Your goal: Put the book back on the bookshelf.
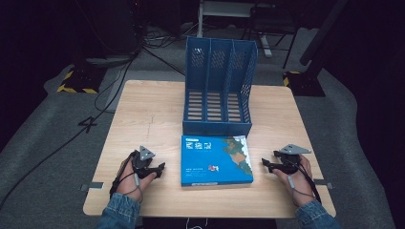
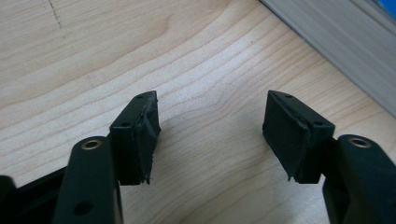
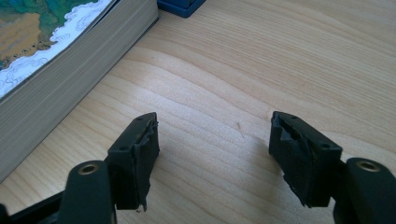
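while the high view gives the book (image 1: 217, 160) flat between left gripper (image 1: 159, 168) and right gripper (image 1: 265, 163), the right gripper view adds its page edge; both jaws spread, empty, over the table (image 1: 153, 114).

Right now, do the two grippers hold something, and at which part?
Nothing is held. The left gripper and right gripper are open over bare wood, either side of the thick blue-covered book.

high: overhead, forward-down | gripper views: close, low; share book (image 1: 216, 160)
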Available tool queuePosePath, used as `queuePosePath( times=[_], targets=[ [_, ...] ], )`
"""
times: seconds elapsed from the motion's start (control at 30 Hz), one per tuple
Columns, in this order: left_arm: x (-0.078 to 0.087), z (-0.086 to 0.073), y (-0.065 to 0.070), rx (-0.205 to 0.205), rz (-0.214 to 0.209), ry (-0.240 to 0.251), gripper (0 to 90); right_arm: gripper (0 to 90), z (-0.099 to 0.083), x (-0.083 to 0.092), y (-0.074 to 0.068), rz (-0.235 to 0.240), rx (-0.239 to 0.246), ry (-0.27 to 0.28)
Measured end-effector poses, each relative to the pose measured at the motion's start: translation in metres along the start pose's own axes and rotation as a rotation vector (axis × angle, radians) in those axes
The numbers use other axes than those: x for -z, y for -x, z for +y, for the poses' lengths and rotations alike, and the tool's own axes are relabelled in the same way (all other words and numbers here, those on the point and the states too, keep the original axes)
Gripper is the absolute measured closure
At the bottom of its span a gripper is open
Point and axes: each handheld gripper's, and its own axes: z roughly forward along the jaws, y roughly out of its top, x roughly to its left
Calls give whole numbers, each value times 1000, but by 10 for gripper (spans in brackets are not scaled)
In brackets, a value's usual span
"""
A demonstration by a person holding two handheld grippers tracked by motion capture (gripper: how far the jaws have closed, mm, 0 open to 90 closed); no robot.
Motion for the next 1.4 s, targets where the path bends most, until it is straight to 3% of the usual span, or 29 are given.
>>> queuePosePath(
  times=[0.07, 0.2, 0.4, 0.47, 0.57, 0.63, 0.67, 0.77, 1.0, 1.13, 1.23, 1.4],
  targets=[
    [8, 4, 3, 10, -20, 44, 391, 336, 0, 0, 0, 0, -1, 0],
    [17, 10, 9, 13, -44, 84, 396, 336, 0, 0, 0, 0, -1, 0],
    [25, 18, 19, -5, -77, 106, 405, 336, 0, 0, 0, -2, -2, 0],
    [26, 23, 26, -6, -119, 113, 405, 341, 0, 0, -1, -7, -6, 0],
    [25, 28, 34, -15, -150, 121, 407, 390, -1, 1, -3, -5, -2, 6],
    [24, 29, 35, -13, -162, 117, 411, 395, 0, 2, -4, 10, 1, 1],
    [21, 33, 40, -13, -192, 119, 412, 385, 1, 4, -7, 36, 2, -3],
    [17, 36, 46, -22, -205, 114, 412, 361, 2, 7, -11, 60, 3, 9],
    [3, 43, 57, -12, -230, 94, 411, 301, 10, 27, -32, 234, 3, 29],
    [-5, 44, 61, -14, -236, 73, 408, 267, 12, 33, -45, 305, 27, 15],
    [-12, 45, 61, -1, -233, 54, 399, 260, 11, 32, -57, 327, 63, -16],
    [-19, 45, 57, 4, -214, 27, 383, 255, 8, 23, -72, 318, 122, -51]
  ],
)
